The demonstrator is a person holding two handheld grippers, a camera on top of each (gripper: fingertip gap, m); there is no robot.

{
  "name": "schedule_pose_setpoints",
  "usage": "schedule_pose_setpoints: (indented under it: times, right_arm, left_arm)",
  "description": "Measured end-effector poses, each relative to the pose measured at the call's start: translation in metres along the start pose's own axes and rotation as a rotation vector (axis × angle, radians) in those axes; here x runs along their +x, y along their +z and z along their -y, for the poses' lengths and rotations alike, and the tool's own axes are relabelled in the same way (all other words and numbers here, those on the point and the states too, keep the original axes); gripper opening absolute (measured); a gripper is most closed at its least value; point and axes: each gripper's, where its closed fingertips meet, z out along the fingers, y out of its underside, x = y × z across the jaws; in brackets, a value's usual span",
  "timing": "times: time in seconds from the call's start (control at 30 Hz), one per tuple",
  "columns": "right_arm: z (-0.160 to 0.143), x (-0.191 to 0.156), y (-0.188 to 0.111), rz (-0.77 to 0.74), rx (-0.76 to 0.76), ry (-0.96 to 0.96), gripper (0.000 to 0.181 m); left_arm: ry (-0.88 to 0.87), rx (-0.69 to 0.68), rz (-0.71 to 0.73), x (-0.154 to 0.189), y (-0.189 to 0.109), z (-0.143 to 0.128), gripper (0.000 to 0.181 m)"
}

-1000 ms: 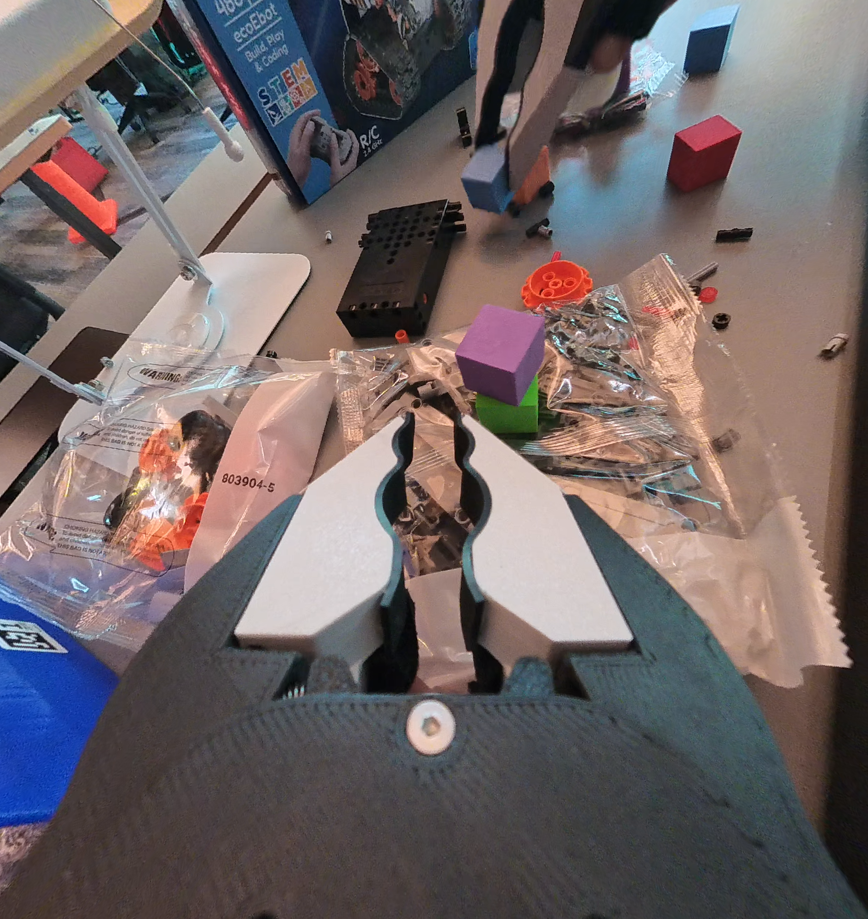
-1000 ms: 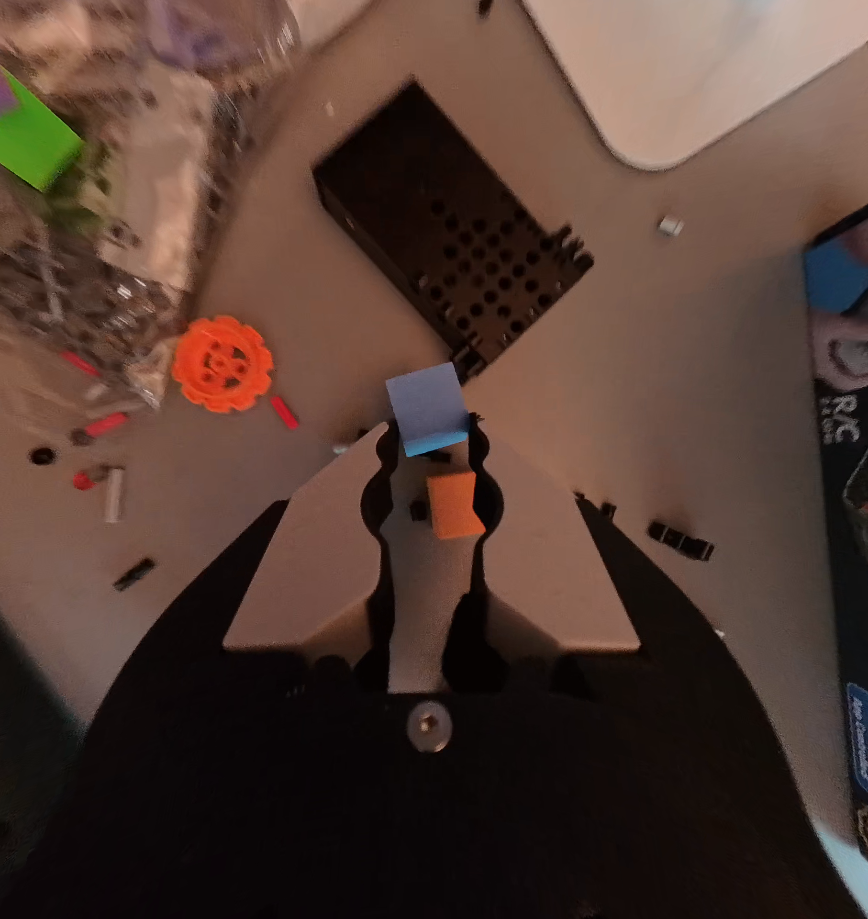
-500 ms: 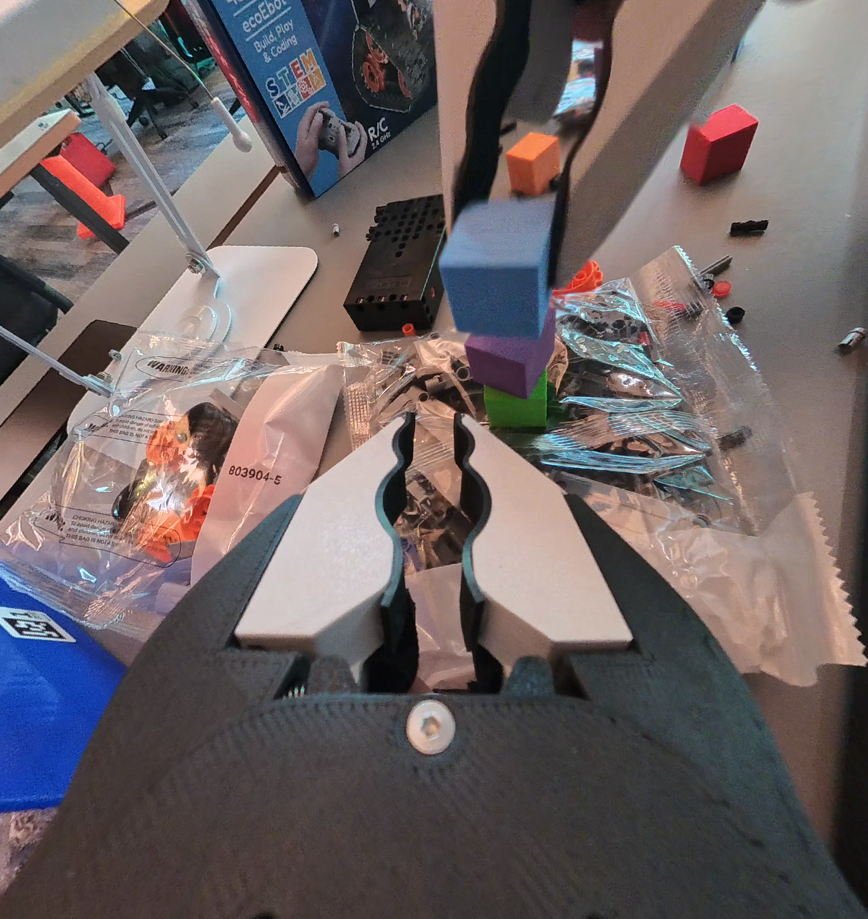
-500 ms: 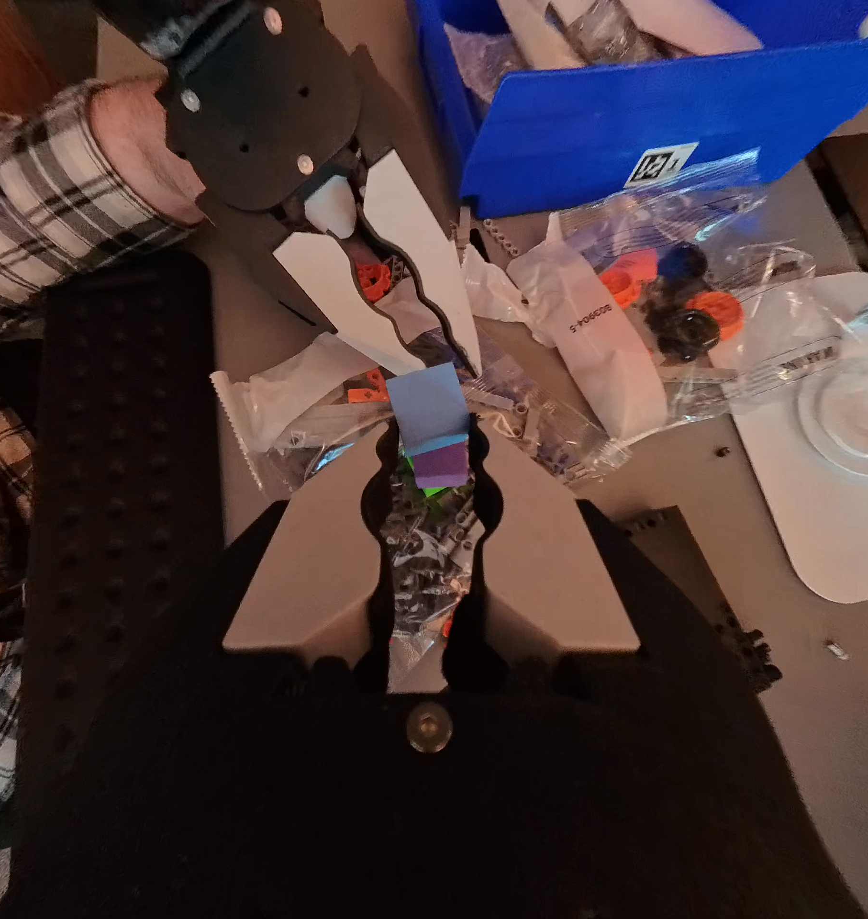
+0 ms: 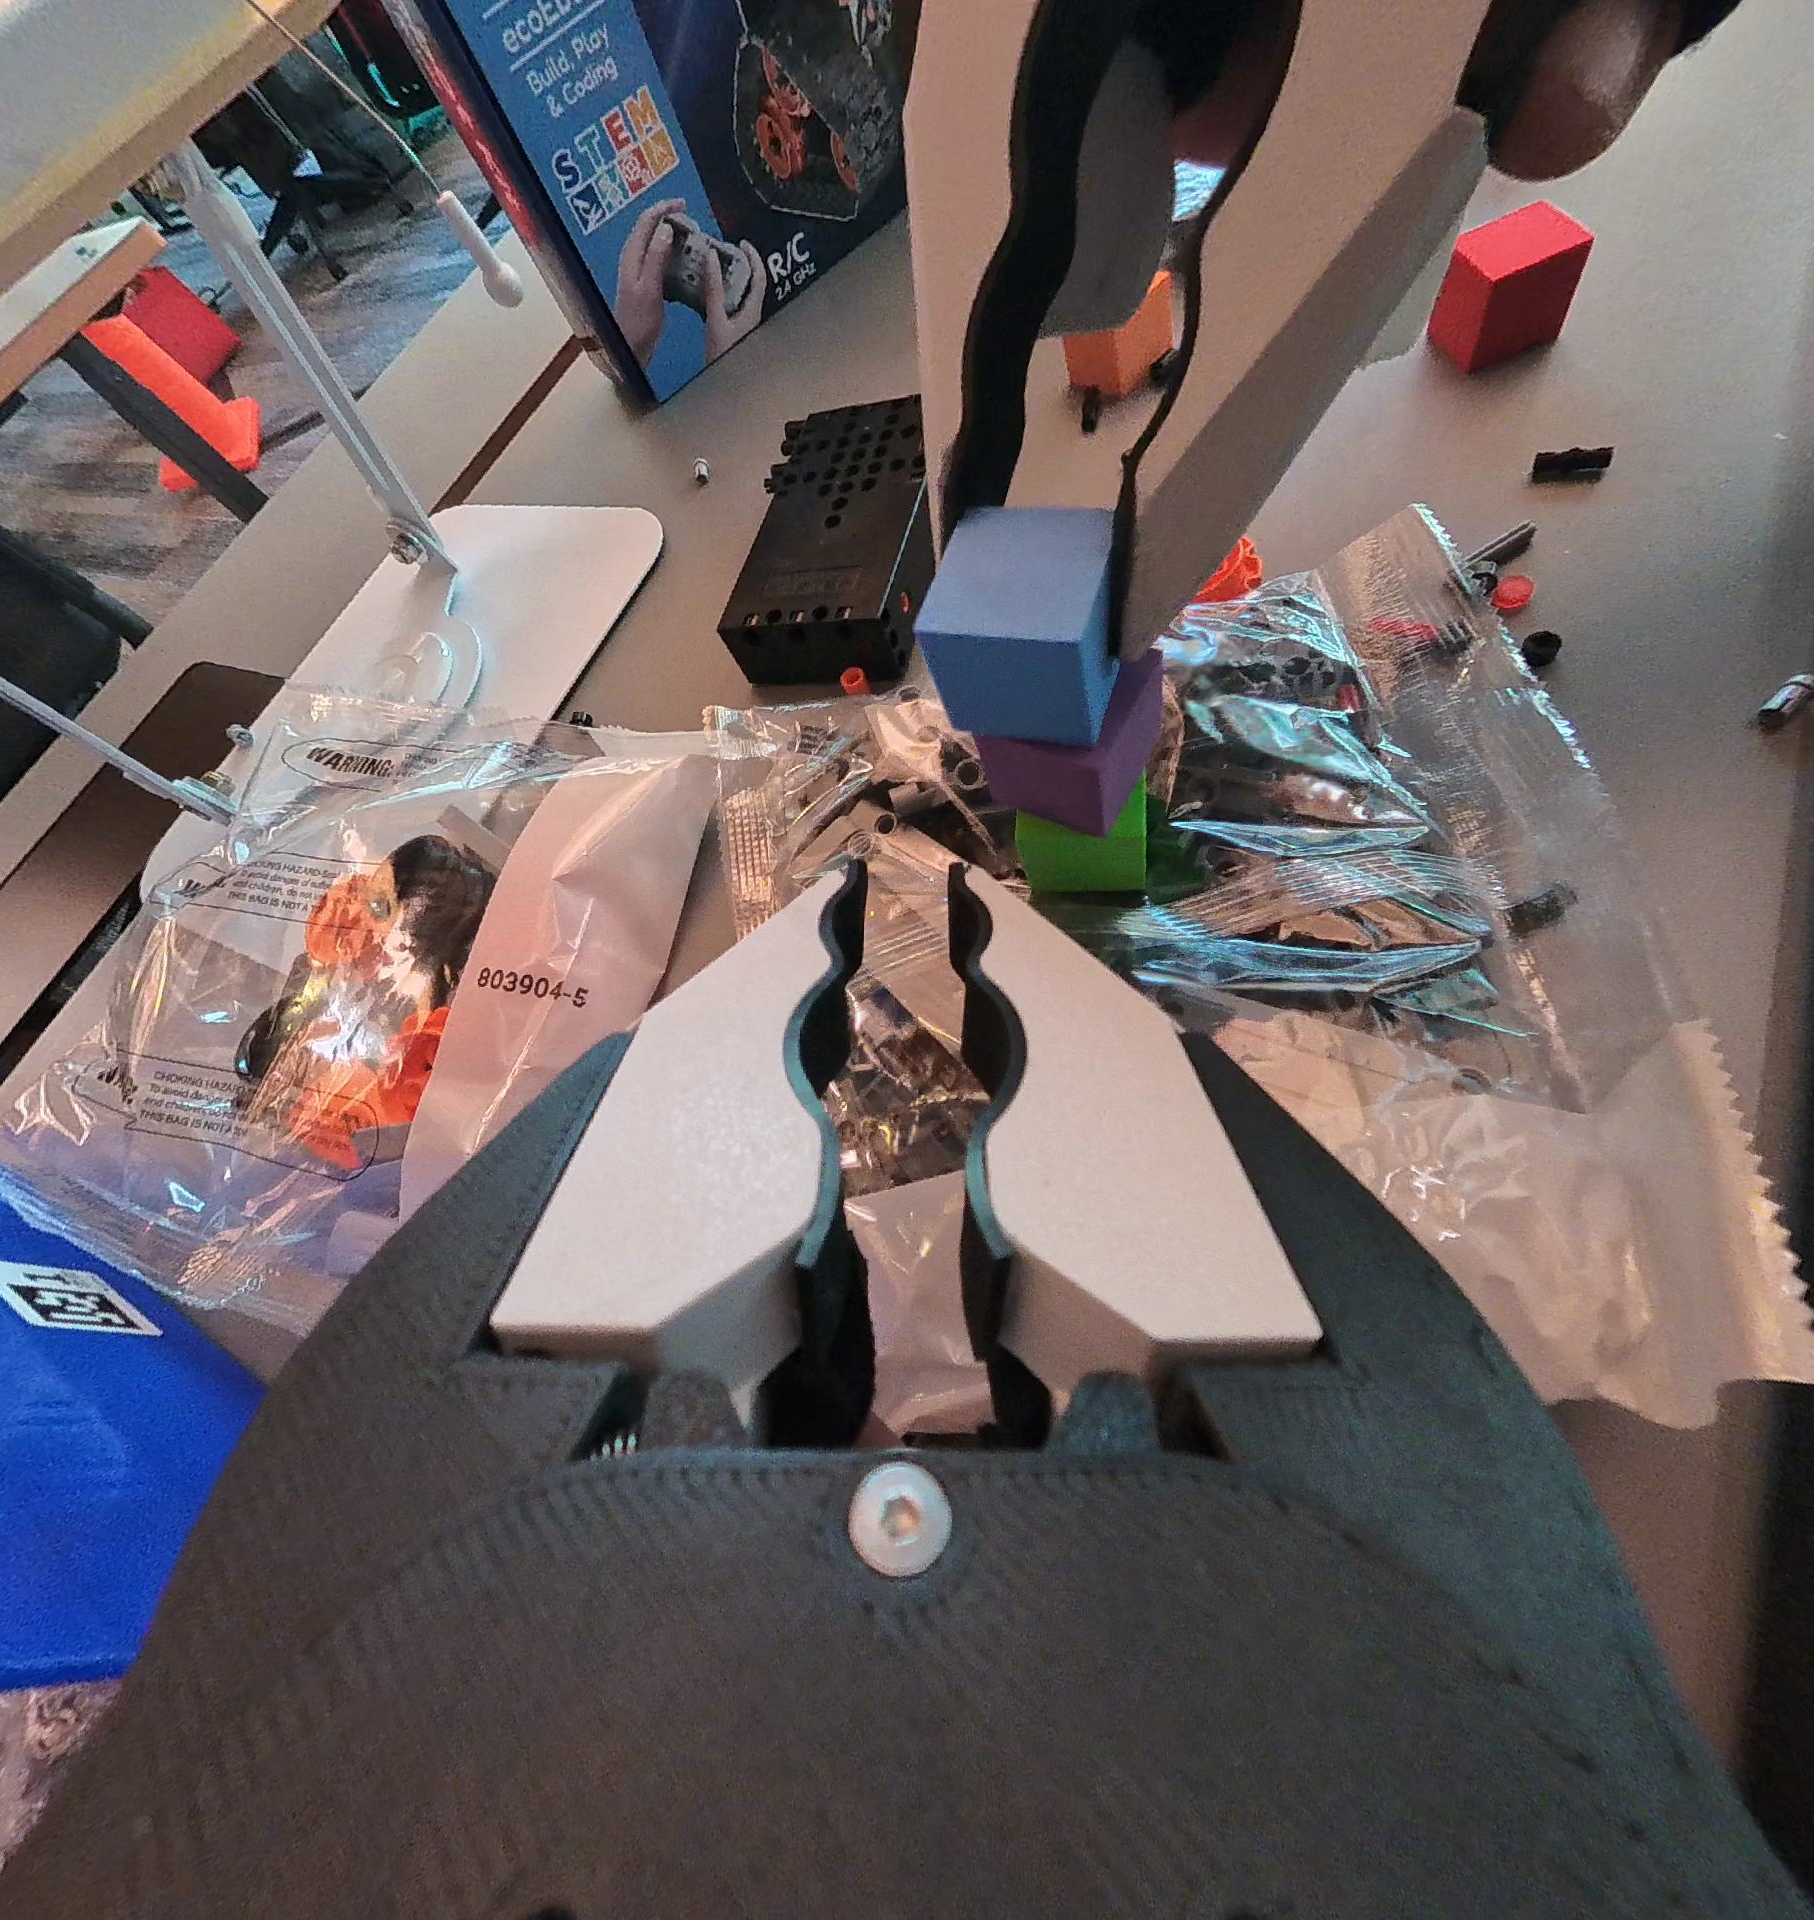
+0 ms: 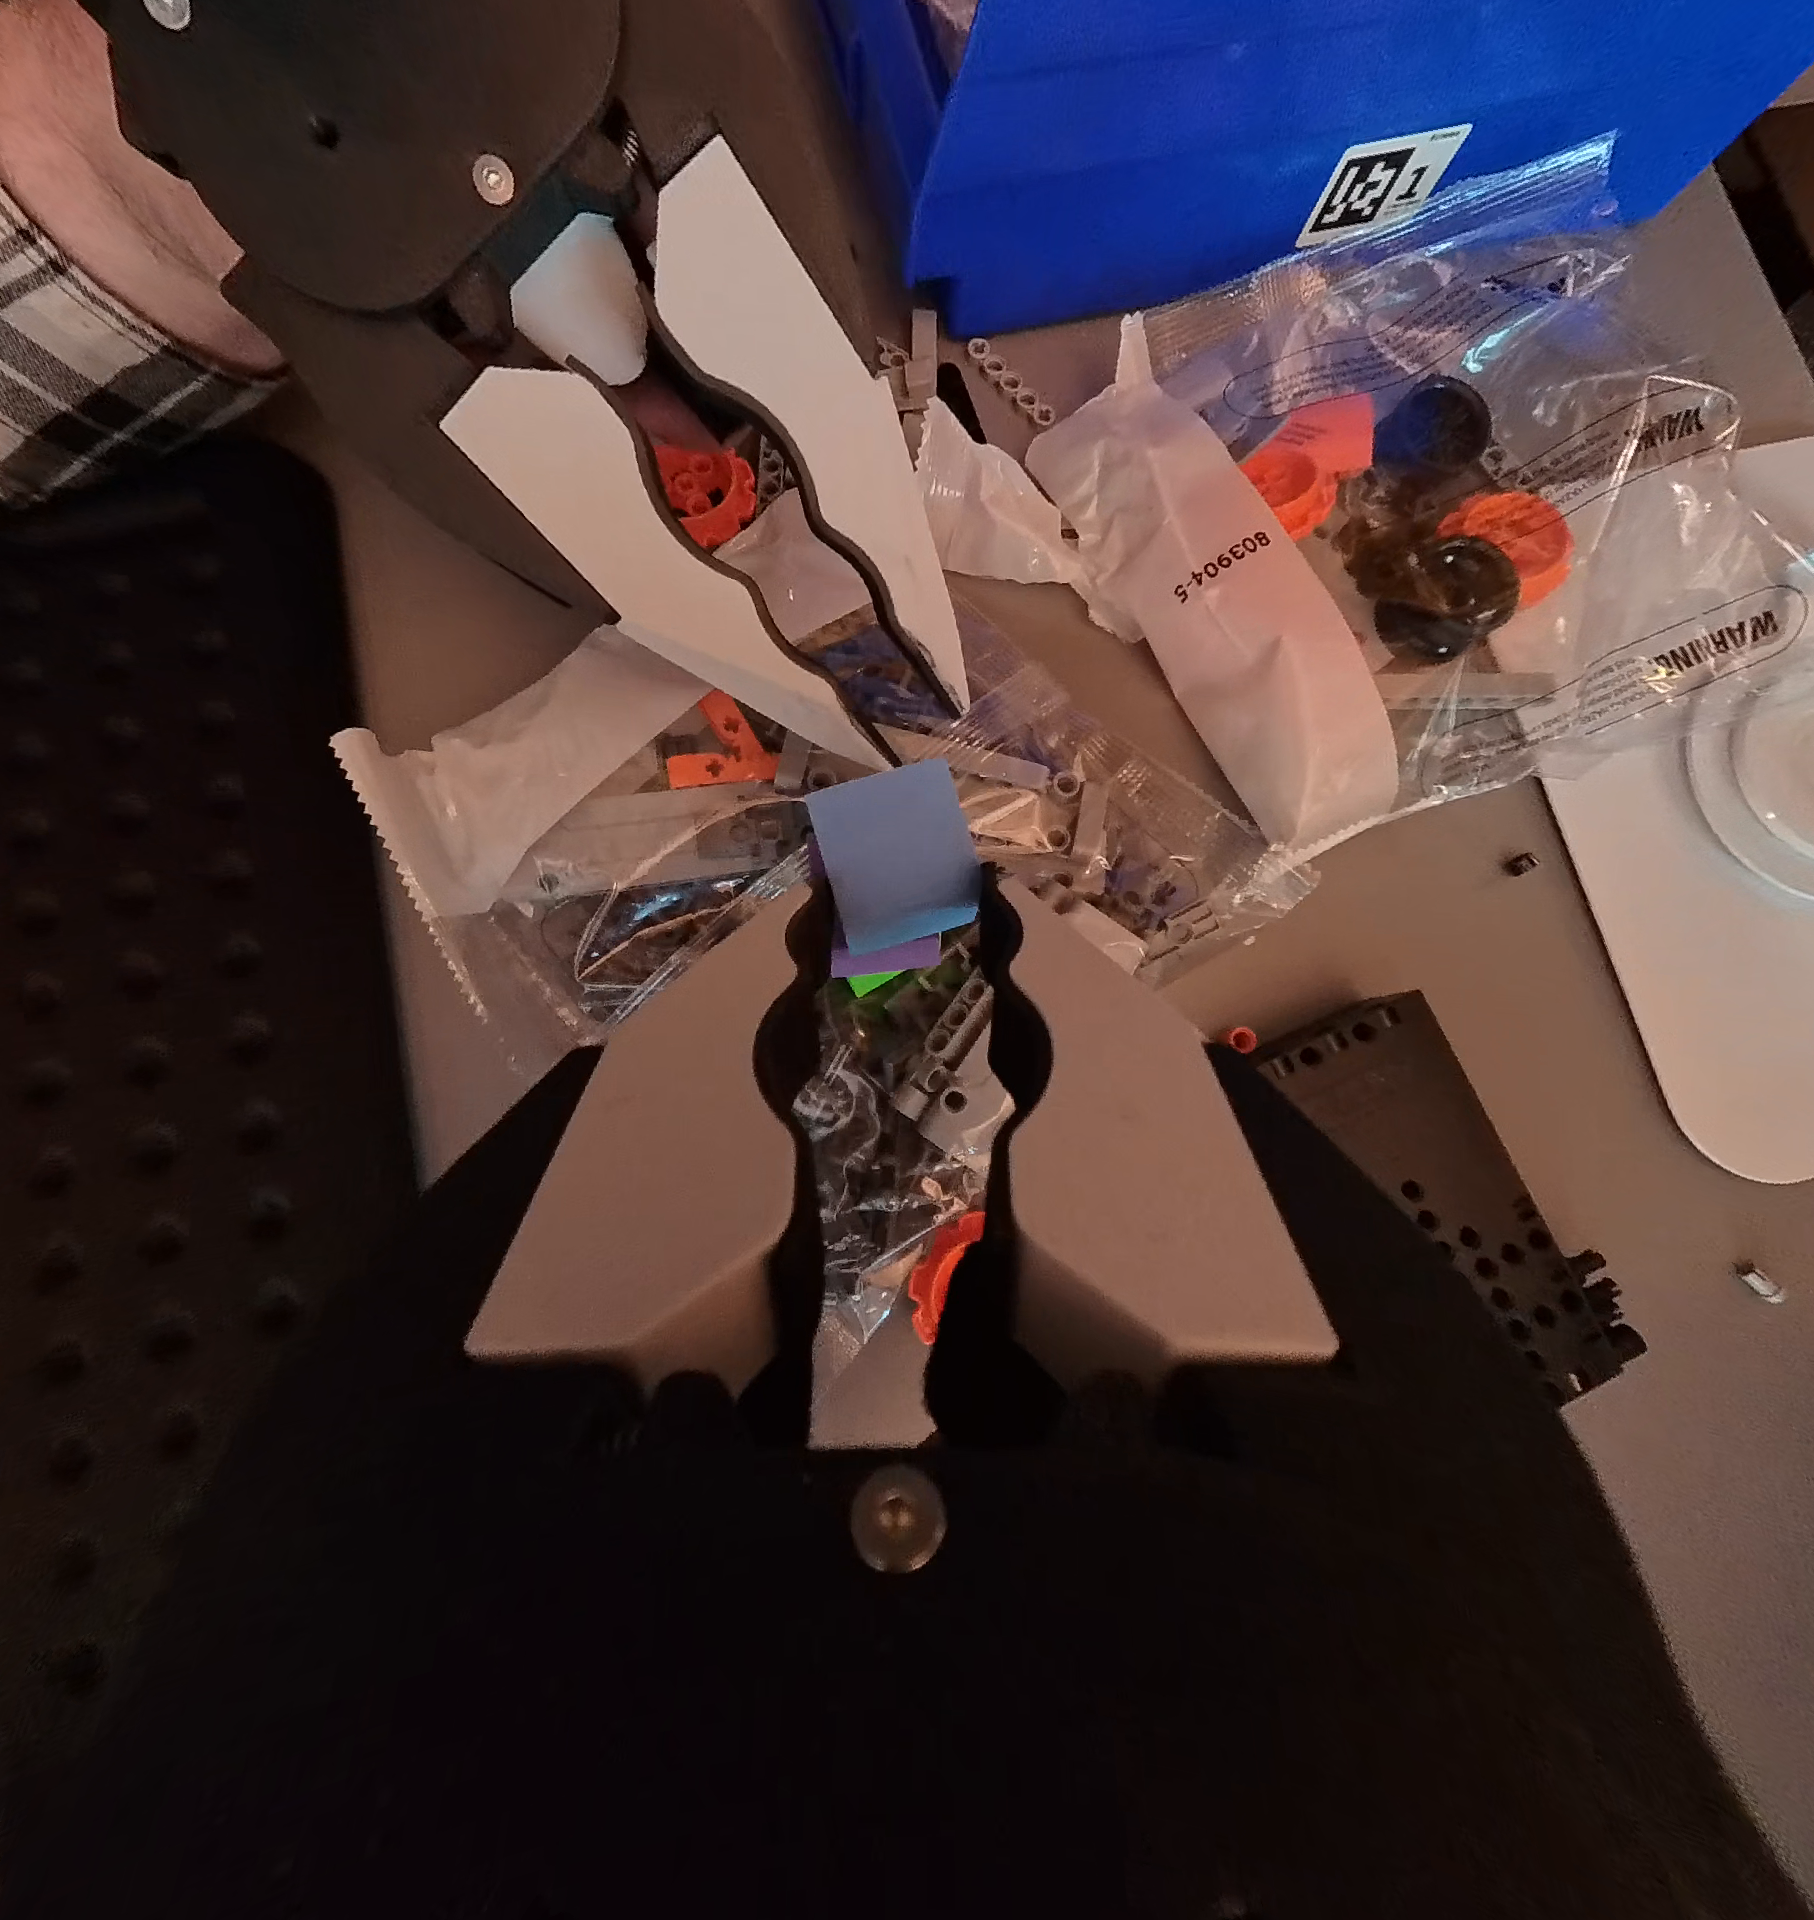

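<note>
Right gripper [image 5: 1038,613] is clamped on a blue foam cube [image 5: 1017,623], coming down from above. Cube's underside touches a purple foam cube [image 5: 1074,764], which sits on a green foam cube [image 5: 1079,852]: 3 high, skewed, atop a clear plastic bag of small grey parts [image 5: 1350,883]. Left gripper [image 5: 908,883] sits low just short of the stack, fingers slightly parted, nothing gripped. Red foam cube [image 5: 1505,286] and orange foam cube [image 5: 1116,348] lie farther back on the grey table [image 5: 1661,436].
</note>
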Motion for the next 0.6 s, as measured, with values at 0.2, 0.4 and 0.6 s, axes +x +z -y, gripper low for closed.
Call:
schedule_pose_setpoints:
  times: [0.2,0.4,0.6]
  right_arm:
    - [0.002,-0.001,-0.001,-0.007,0.009,-0.004,0.037]
    - [-0.006,0.023,-0.044,-0.111,0.063,0.034,0.047]
    - [-0.116,0.097,-0.117,-0.406,-0.119,0.233,0.047]
  left_arm:
    - [-0.005,0.001,0.003,-0.001,0.0,0.0,0.014]
    - [-0.027,0.038,0.027,-0.007,-0.006,0.006,0.014]
    - [-0.053,0.061,0.074,-0.018,-0.01,0.01,0.011]
